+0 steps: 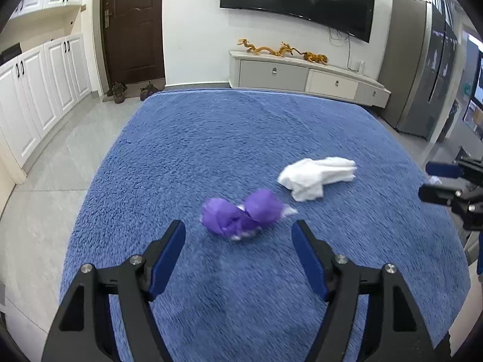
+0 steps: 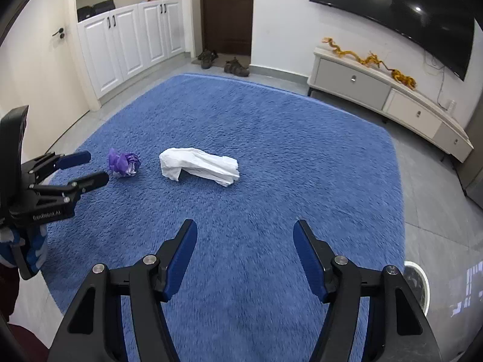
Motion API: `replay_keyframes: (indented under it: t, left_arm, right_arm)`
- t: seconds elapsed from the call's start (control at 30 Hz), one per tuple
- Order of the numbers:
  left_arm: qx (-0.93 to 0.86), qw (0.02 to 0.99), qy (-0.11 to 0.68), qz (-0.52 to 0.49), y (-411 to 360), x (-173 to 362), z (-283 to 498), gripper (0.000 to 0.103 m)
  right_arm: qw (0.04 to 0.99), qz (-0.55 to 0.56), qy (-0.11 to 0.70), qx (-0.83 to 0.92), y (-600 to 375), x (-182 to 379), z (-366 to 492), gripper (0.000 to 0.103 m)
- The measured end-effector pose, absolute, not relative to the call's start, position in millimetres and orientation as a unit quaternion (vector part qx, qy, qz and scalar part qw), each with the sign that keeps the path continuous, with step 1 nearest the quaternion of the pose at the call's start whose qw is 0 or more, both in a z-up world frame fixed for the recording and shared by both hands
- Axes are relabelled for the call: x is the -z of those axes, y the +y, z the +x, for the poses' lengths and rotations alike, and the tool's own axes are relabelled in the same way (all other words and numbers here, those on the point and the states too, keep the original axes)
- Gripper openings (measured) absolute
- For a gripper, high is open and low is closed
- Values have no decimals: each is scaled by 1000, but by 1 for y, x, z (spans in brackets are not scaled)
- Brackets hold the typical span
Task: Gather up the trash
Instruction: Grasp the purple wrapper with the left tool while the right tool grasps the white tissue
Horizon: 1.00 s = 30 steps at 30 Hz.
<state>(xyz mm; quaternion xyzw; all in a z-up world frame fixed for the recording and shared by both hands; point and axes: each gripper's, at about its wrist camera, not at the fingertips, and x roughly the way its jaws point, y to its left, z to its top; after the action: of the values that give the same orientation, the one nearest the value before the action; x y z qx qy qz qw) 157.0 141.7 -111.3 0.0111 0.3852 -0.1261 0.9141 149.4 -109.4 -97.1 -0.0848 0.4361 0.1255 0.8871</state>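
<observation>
Trash lies on the blue rug (image 1: pixel 211 138) in two pieces: a crumpled purple wrapper (image 1: pixel 241 217) and a crumpled white tissue (image 1: pixel 317 178). You have them close together but not touching, both well in from the rug's edges, with the tissue nearer the edge that faces the TV cabinet (image 1: pixel 302 75).

Your left tool (image 1: pixel 238 235) hangs over the rug with its jaws spread and nothing between the pads; the wrapper sits just past the fingertips, apart from them. Your right tool (image 2: pixel 244 235) is spread too and holds nothing, with bare rug between its fingers (image 2: pixel 181 256) and the tissue farther ahead, towards the rug's middle. From the right wrist view, your left tool's tips point at the wrapper from the rug's cupboard-side edge.
</observation>
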Motion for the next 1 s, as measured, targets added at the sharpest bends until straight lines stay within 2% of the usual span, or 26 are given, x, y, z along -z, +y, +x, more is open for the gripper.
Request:
replay_keyframes:
  t: [0.57,0.6,0.67,0.73,0.77,0.87,0.9,1.0]
  left_arm:
    - [206,895,396,-1,137,133,187,71]
    - [208,892,401,-5,137,135,189,69]
    - [213,885,414,-12,137,140,193,54]
    - [215,883,416,-19,138,141,195,50]
    - [215,883,417,-20,138,142,195,44]
    - [215,883,417,-24,140,143,195,35]
    - [214,882,418,-26,140,143,195,32]
    - [212,884,416,-26,142,142,191,31]
  right_arm:
    - [848,-160,460,-210,-26,136,234,65]
    - [845,-164,462,-214,-22,139,237,65]
    - [839,-173,466,-219,-16,147,243,65]
    - [836,-176,469,-223,-13,152,245,65]
    - [835,-179,470,-223,-13,155,246,64]
    - [833,-175,473,-228,-14,159,247,50]
    - [834,-167,472,-232,-16,158,246,42]
    - [835,-165,470,-234,-17,156,244,28]
